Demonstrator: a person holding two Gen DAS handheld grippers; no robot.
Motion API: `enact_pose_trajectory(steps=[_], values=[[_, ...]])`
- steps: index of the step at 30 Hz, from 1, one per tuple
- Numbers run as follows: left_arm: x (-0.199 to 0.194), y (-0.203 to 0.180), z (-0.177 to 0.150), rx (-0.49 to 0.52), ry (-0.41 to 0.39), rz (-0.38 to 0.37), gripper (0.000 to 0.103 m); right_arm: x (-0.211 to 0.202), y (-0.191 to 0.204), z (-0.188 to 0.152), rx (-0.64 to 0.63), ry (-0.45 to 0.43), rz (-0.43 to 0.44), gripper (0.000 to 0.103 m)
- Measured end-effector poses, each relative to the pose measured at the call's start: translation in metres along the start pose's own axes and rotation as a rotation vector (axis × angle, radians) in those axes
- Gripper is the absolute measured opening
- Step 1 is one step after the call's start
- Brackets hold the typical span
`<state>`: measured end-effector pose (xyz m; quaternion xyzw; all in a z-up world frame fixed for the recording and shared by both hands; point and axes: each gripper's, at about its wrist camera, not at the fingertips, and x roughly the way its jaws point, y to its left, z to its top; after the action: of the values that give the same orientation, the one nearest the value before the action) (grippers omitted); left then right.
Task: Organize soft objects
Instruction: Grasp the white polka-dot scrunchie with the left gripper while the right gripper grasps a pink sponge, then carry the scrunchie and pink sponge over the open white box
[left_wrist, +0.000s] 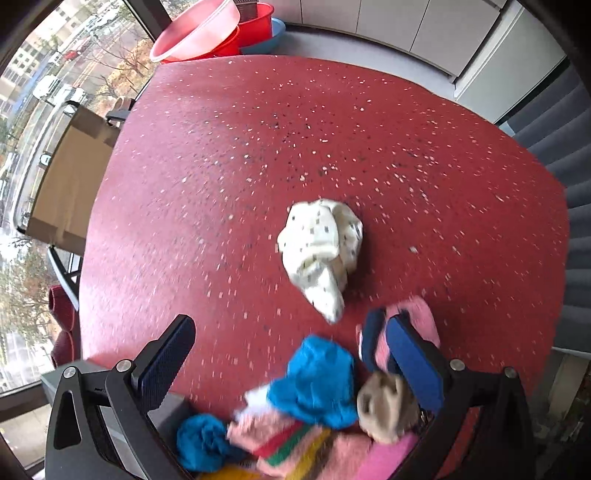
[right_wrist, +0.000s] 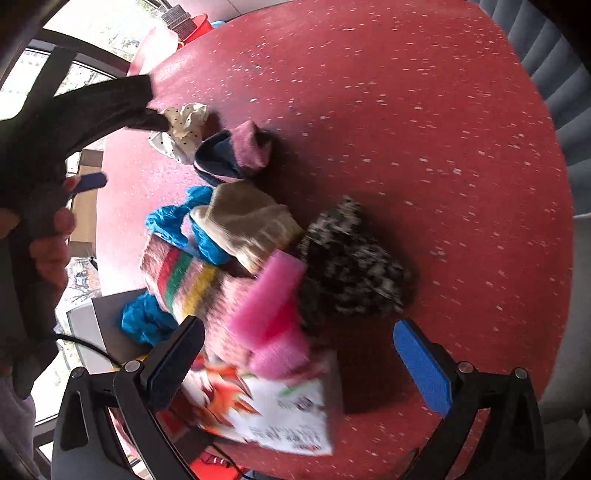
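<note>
Progress: early, by judgement. No sorted group, stack or filled container visible on the red speckled counter.

Reference landmark: white printed cardboard box, at the near counter edge.

- Pile of soft items leaning on and just beyond the box: pink fuzzy cloth touching the box top; striped knitted piece in pink, red, green and yellow left of that; crumpled blue cloth partly under a beige knitted item; black-and-white mottled fabric bundle right of the pile.
- Pink and navy rolled item beyond the pile, apart from the box.
- Cream dotted crumpled cloth farthest from the box, lying alone on bare counter.

Remaining, by judgement: all of the above still loose and mixed; separation and placement outstanding.

Left tool: fingers spread wide, nothing clamped, positioned above the far side of the pile.
Right tool: fingers spread wide, nothing clamped, positioned above the box.

Writing: coloured graphics and dark print lines on the box face; blurred, not legible. No brand readable elsewhere.
</note>
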<state>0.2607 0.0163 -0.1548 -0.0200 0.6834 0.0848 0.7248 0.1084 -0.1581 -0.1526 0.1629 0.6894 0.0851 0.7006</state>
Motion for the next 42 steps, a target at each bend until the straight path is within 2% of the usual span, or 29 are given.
enact_pose_trajectory(steps=[5, 9, 10, 12, 13, 15, 18, 19, 20, 22, 25, 30, 35, 39, 42], values=[[0.031, -0.008, 0.018, 0.048, 0.013, 0.02, 0.103, 0.024, 0.017, 0.008, -0.021, 0.022, -0.013, 0.103], [0.052, -0.011, 0.021, 0.071, 0.035, 0.032, 0.102, 0.04, 0.023, 0.009, -0.025, 0.045, -0.027, 0.103], [0.057, -0.013, 0.021, 0.077, 0.042, 0.025, 0.099, 0.041, 0.024, 0.008, -0.025, 0.044, -0.032, 0.099], [0.065, -0.015, 0.022, 0.091, 0.057, 0.02, 0.09, 0.044, 0.025, 0.008, -0.026, 0.05, -0.025, 0.069], [0.068, -0.016, 0.022, 0.095, 0.064, 0.02, 0.079, 0.046, 0.026, 0.008, -0.025, 0.058, -0.021, 0.064], [0.074, -0.017, 0.02, 0.096, 0.082, 0.023, 0.062, 0.049, 0.027, 0.007, -0.029, 0.066, -0.034, 0.048], [0.077, -0.018, 0.021, 0.096, 0.097, -0.01, 0.045, 0.052, 0.025, 0.009, -0.03, 0.064, -0.02, 0.035], [0.079, -0.016, 0.02, 0.105, 0.098, -0.021, 0.03, 0.051, 0.025, 0.008, -0.028, 0.064, -0.008, 0.033], [0.078, -0.017, 0.02, 0.116, 0.1, -0.03, 0.021, 0.049, 0.024, 0.008, -0.025, 0.059, 0.001, 0.032], [0.077, -0.018, 0.02, 0.124, 0.092, -0.018, 0.016, 0.042, 0.018, 0.008, -0.005, 0.041, 0.043, 0.03], [0.07, -0.015, 0.02, 0.11, 0.069, -0.037, 0.015, 0.028, 0.007, 0.005, 0.034, 0.009, 0.133, 0.03], [0.034, -0.001, 0.005, 0.113, -0.012, -0.055, 0.015, 0.001, -0.014, 0.0, 0.082, -0.041, 0.221, 0.03], [0.0, 0.005, -0.009, 0.123, -0.068, -0.081, 0.015, -0.018, -0.027, -0.005, 0.102, -0.079, 0.242, 0.03], [-0.031, 0.004, -0.03, 0.145, -0.108, -0.11, 0.015, -0.032, -0.033, -0.008, 0.08, -0.098, 0.218, 0.03], [-0.041, -0.001, -0.034, 0.173, -0.124, -0.115, 0.015, -0.04, -0.041, -0.018, 0.087, -0.1, 0.202, 0.03]])
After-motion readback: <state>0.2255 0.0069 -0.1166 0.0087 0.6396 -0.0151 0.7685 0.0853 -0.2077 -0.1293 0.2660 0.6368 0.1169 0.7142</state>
